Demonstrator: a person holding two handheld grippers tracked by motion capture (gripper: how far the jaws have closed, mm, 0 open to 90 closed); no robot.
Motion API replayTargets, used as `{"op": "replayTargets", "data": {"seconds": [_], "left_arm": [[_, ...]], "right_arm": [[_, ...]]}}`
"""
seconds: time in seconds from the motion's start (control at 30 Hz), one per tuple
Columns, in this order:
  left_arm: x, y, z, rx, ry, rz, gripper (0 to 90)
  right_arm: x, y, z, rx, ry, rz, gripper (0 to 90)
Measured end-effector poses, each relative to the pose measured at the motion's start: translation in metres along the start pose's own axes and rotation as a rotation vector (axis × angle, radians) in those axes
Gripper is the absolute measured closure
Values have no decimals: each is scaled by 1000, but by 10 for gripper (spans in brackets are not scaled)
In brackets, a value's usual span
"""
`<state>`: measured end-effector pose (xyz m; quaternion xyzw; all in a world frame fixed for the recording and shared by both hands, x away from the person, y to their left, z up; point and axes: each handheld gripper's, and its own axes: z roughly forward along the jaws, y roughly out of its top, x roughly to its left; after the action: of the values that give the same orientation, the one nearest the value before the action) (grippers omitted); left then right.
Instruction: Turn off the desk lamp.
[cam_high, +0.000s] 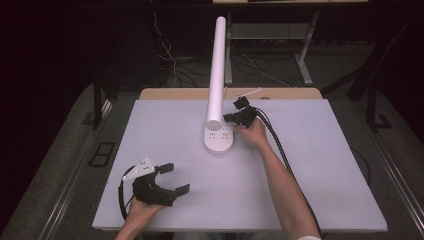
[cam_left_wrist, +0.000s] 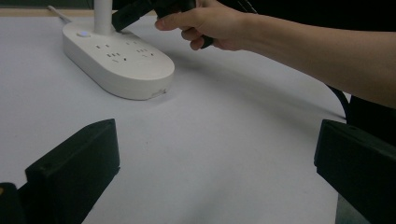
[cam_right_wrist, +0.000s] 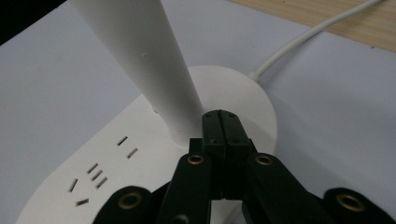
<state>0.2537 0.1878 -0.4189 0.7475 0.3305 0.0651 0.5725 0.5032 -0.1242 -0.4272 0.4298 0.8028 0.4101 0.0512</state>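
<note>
My right gripper (cam_right_wrist: 220, 122), jaws pressed together and empty, touches the lamp base (cam_high: 218, 139) at mid-table beside its stem; my left gripper (cam_high: 167, 180) rests spread, so pressing seems underway.

Bright even table light, dark surroundings, soft shadows

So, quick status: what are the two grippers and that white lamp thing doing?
Left gripper open, idle near table edge. Right gripper shut, tips at lamp post base. Power-strip base flat on table. Nothing in the way.
</note>
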Motion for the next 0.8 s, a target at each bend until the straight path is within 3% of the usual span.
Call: {"op": "replayTargets", "data": {"seconds": [0.6, 0.63, 0.7, 0.73, 0.8], "left_arm": [[0, 0, -1, -3, 1, 4, 0], [0, 0, -1, -2, 1, 5, 0], [0, 0, -1, -4, 1, 0, 0], [1, 0, -1, -4, 2, 0, 0], [0, 0, -1, -5, 1, -2, 0]], "right_arm": [[0, 0, -2, 4, 12, 11, 900], [1, 1, -2, 3, -12, -4, 900], [0, 1, -2, 6, -16, -7, 900], [-2, 1, -2, 9, 5, 17, 900], [-3, 0, -2, 6, 15, 22, 900]]}}
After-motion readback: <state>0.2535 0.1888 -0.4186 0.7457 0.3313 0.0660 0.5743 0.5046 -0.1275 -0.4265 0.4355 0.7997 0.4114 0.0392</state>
